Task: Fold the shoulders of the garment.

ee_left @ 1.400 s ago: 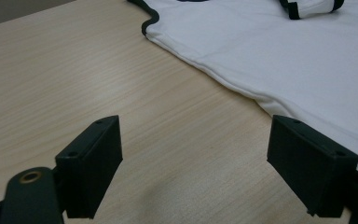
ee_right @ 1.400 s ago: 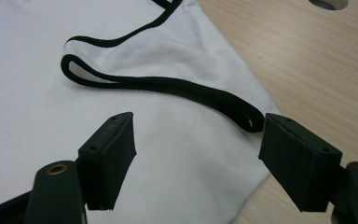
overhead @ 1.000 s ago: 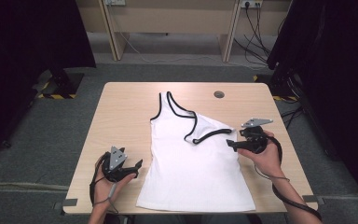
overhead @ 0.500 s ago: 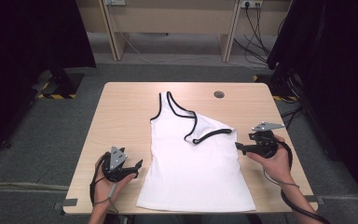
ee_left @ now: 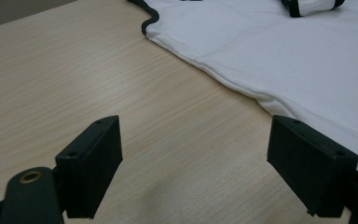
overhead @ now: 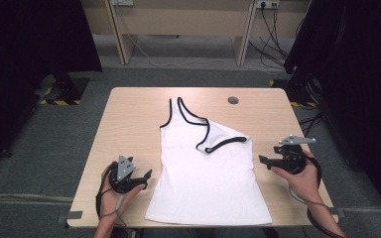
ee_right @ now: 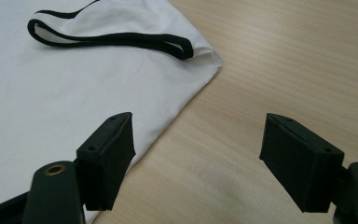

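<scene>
Right gripper draws back from the shirt's folded strap

Over the last second the right gripper [overhead: 264, 161] has slid away from the white tank top [overhead: 206, 178], toward the table's [overhead: 129, 119] right edge. Earlier its jaw tips sat at the folded-over shoulder with the black-trimmed strap [overhead: 223, 143]; now they stand apart from the fabric's right edge, over bare wood. The person's right hand [overhead: 305, 176] has shifted outward with it. In the right gripper view the jaws stand wide, nothing between them.
</scene>
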Available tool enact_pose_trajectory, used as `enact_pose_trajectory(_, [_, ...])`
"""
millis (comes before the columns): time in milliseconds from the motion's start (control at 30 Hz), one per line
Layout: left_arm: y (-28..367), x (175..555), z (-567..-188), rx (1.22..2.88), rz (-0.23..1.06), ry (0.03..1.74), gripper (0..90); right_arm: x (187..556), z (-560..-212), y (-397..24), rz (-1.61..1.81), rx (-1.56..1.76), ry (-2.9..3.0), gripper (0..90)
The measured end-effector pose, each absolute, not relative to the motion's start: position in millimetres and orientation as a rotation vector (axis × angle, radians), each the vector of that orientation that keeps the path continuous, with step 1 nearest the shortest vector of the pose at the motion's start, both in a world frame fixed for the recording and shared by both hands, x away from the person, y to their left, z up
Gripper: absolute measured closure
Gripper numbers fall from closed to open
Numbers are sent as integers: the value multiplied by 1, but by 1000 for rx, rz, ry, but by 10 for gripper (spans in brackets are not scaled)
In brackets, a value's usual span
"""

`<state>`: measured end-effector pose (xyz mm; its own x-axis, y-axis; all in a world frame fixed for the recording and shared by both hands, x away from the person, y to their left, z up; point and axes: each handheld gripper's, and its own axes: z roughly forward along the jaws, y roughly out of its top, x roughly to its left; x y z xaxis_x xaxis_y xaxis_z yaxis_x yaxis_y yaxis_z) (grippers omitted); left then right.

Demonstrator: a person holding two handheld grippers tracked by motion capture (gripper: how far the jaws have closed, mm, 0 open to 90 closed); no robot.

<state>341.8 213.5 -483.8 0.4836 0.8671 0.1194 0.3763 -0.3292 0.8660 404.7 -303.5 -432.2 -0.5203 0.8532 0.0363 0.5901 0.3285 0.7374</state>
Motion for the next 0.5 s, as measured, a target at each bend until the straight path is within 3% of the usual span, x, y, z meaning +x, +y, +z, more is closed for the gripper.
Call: enact_pose_trajectory(500, [213,342,-484,1915,760,1033,175,391,-440,-320,1010,1328,2212,256])
